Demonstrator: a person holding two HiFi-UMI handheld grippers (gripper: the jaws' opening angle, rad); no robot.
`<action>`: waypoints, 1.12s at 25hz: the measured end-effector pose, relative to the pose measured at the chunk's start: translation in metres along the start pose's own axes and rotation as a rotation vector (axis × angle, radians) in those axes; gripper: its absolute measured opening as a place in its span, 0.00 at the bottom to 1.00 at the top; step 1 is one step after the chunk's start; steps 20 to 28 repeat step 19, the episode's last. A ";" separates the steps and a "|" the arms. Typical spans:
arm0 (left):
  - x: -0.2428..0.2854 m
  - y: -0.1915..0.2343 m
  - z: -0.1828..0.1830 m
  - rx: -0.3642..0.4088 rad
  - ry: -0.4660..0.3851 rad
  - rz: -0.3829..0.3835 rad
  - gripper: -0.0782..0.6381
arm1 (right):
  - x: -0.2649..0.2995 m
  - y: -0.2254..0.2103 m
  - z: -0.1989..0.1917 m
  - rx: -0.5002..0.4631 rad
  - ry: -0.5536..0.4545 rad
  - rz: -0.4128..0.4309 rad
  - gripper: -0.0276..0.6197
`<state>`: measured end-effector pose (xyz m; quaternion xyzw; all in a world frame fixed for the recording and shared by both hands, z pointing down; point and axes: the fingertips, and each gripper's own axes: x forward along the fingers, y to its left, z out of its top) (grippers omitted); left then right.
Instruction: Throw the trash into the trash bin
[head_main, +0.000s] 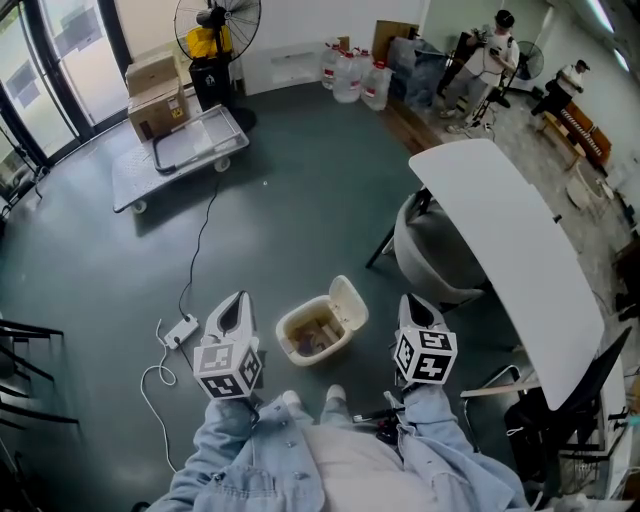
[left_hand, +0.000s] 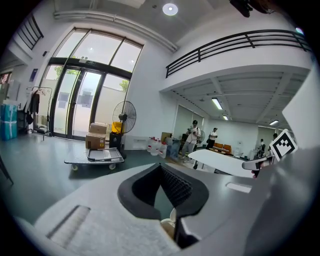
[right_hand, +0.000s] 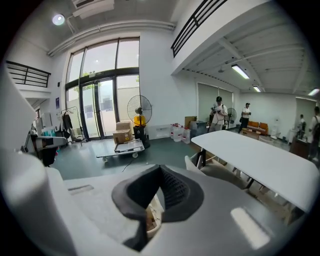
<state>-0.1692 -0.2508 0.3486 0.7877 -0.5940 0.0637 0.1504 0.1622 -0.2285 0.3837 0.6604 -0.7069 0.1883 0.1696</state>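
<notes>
Fingers (left_hand: 176, 186) on the left gripper (left_hand: 160, 167): dark ribbed pads pressed together at the tips, nothing pinched. Right gripper (right_hand: 160, 168) is the same: clenched, empty. The cream sliver low behind each pair of pads is probably the bin below, not a held item.

Head view: left gripper (head_main: 238, 300) and right gripper (head_main: 412, 302) both point to 12, level with each other. The small cream plastic trash bin (head_main: 290, 322) sits on the floor between them. It is at 4 o'clock of the left tips and 8 o'clock of the right tips, near both, touching neither. Its flip lid (head_main: 348, 300) stands open at the bin's 1 o'clock.

Trash (head_main: 315, 340): a few crumpled brownish and purplish scraps lying at the bottom of the bin. Too small to tell the material. Judgement: wrapper or paper type, so light, soft and crushable, with no slip or breakage concern. If a piece needed re-grabbing, pinch a raised fold from above; a light squeeze should do. No loose trash shows on the dark teal-grey floor (head_main: 300, 220) near the grippers, so the drop looks done.

Further out: white power strip with cable (head_main: 180, 330) at 8 o'clock of the left tips, apart. Grey shell chair (head_main: 435, 260) at 1 o'clock and white oblong table (head_main: 510, 240) at 2 o'clock of the right tips.
</notes>
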 end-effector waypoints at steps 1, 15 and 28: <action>0.000 0.000 -0.001 -0.002 0.002 0.001 0.12 | 0.001 0.001 -0.001 0.000 0.002 0.001 0.05; 0.009 -0.003 0.003 -0.009 0.000 -0.001 0.12 | 0.002 -0.008 0.009 0.010 -0.013 -0.016 0.05; 0.013 -0.003 0.006 -0.010 -0.005 -0.003 0.12 | 0.003 -0.009 0.013 0.010 -0.019 -0.017 0.05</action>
